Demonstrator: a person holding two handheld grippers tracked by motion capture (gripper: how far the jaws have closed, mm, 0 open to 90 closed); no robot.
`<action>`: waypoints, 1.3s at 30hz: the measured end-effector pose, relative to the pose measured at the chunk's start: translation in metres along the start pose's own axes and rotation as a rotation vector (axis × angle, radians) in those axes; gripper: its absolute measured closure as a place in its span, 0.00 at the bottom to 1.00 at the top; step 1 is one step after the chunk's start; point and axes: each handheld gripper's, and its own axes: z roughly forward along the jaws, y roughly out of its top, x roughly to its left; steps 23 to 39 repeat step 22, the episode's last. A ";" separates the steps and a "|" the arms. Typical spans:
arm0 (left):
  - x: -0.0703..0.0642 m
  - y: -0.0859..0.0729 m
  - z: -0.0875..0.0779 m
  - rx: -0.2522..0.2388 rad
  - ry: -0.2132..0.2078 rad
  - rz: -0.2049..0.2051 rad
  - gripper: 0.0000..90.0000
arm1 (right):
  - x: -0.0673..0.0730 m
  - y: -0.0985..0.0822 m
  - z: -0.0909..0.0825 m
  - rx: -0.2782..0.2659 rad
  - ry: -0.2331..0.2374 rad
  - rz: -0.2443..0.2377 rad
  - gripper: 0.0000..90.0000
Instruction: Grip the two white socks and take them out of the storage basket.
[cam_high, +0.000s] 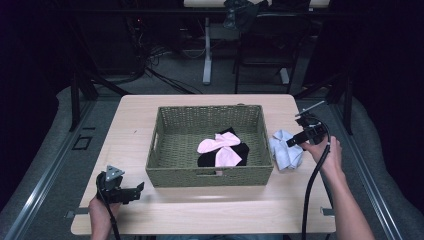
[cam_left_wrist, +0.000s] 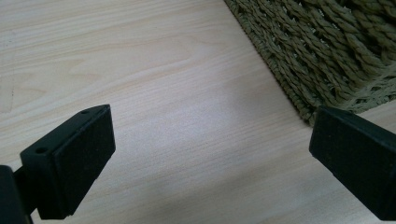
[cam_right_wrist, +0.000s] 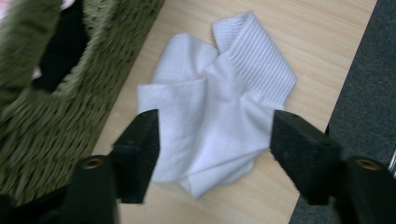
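Setting: a lab or recording studio, not a home. Light wood table stands alone on grey carpet, lit from above, with dark surroundings on the left and right. Metal floor rails run along both sides of the table. Far side: loose cables bundled on the floor, white leg of a desk, dark chair frame. Black stand legs at far left.

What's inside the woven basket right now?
Inside the woven basket lie pink socks on top of black socks. The pink ones cover much of the black ones, so how many black socks there are cannot be told.
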 end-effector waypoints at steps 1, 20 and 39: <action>0.000 0.000 0.000 0.000 0.000 0.001 0.00 | 0.002 -0.005 -0.003 -0.014 0.005 -0.005 0.28; -0.001 0.001 0.003 0.007 0.001 0.001 0.00 | 0.012 -0.083 -0.009 -0.118 0.038 0.008 0.10; -0.001 0.002 0.003 0.008 -0.002 0.009 0.00 | 0.008 -0.085 -0.009 -0.130 0.053 0.019 0.10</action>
